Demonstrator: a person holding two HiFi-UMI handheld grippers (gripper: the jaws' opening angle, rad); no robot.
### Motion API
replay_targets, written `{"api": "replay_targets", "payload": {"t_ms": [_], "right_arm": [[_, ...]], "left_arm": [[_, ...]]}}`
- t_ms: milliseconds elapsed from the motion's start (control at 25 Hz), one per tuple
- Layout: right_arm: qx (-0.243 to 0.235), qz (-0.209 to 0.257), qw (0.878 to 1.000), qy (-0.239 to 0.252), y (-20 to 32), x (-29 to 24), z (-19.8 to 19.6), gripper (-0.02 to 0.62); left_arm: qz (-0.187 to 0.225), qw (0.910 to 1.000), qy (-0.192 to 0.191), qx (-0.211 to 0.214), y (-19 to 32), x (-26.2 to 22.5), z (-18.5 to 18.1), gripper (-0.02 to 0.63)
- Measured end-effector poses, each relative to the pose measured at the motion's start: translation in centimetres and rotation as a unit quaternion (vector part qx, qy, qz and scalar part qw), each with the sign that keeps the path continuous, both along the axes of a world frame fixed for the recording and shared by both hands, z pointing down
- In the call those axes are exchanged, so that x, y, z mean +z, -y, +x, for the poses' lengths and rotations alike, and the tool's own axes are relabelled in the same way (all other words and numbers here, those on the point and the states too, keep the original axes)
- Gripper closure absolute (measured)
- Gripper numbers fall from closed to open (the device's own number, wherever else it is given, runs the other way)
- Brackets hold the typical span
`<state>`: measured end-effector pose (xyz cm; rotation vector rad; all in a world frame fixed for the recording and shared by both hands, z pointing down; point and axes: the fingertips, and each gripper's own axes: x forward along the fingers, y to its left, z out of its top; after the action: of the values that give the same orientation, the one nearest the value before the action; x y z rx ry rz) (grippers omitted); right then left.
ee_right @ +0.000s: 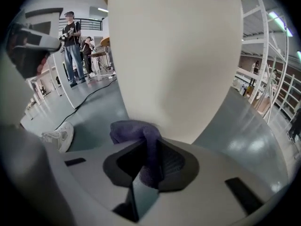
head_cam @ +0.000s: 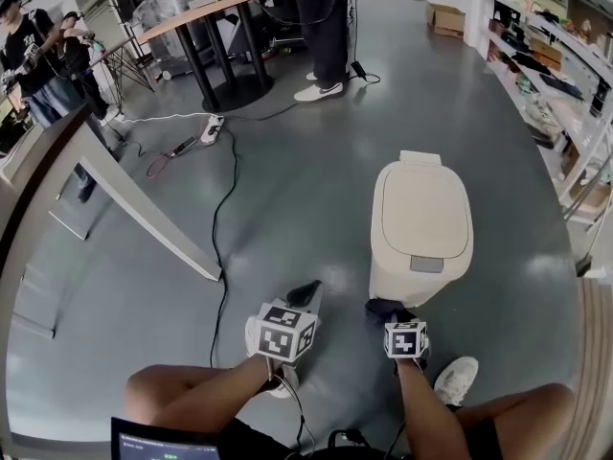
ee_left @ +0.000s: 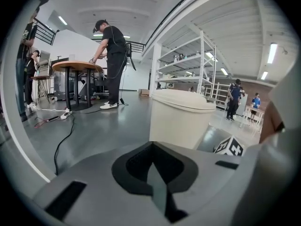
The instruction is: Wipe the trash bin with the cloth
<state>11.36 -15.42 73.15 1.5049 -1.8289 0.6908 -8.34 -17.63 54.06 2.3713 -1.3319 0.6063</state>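
A cream trash bin (head_cam: 421, 228) with its lid down stands on the grey floor just ahead of me. My right gripper (head_cam: 385, 309) is at the bin's near lower side, shut on a dark purple cloth (head_cam: 381, 306). In the right gripper view the cloth (ee_right: 134, 128) bunches between the jaws of the right gripper (ee_right: 149, 147) and lies against the bin wall (ee_right: 178, 55). My left gripper (head_cam: 305, 294) hangs left of the bin, apart from it. In its own view the left gripper (ee_left: 151, 146) is shut on nothing, with the bin (ee_left: 181, 117) ahead to the right.
A black cable (head_cam: 218, 228) runs over the floor to a power strip (head_cam: 212, 127). A slanted white table leg (head_cam: 144, 209) stands at the left and a round-based table (head_cam: 206, 27) at the back. Shelving (head_cam: 556, 75) lines the right side. My shoe (head_cam: 455, 379) is near the bin.
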Motion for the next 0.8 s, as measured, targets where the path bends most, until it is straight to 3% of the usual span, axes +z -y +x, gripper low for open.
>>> {"api": "replay_targets", "payload": {"t_ms": [280,480,640,800], "right_arm": [[0.046,0.006,0.999,-0.013,0.0,-0.5,4.8,0.526],[0.074,0.024,0.997,-0.024,-2.9,-0.9,7.9,0.526],[0.079,0.068,0.995,-0.004,-4.8,-5.5,7.9,0.526],[0.074,0.093,0.993,0.016,-7.6,-10.5,7.2,0.526]], "left_arm": [[0.004,0.9999,0.000,0.009,0.3,-0.5,1.3,0.604],[-0.017,0.9998,-0.006,0.010,-0.3,0.3,2.2,0.604],[-0.023,0.9990,-0.038,-0.010,0.5,-1.7,3.2,0.604],[-0.022,0.9981,-0.056,0.011,-1.2,-4.3,6.1,0.604]]}}
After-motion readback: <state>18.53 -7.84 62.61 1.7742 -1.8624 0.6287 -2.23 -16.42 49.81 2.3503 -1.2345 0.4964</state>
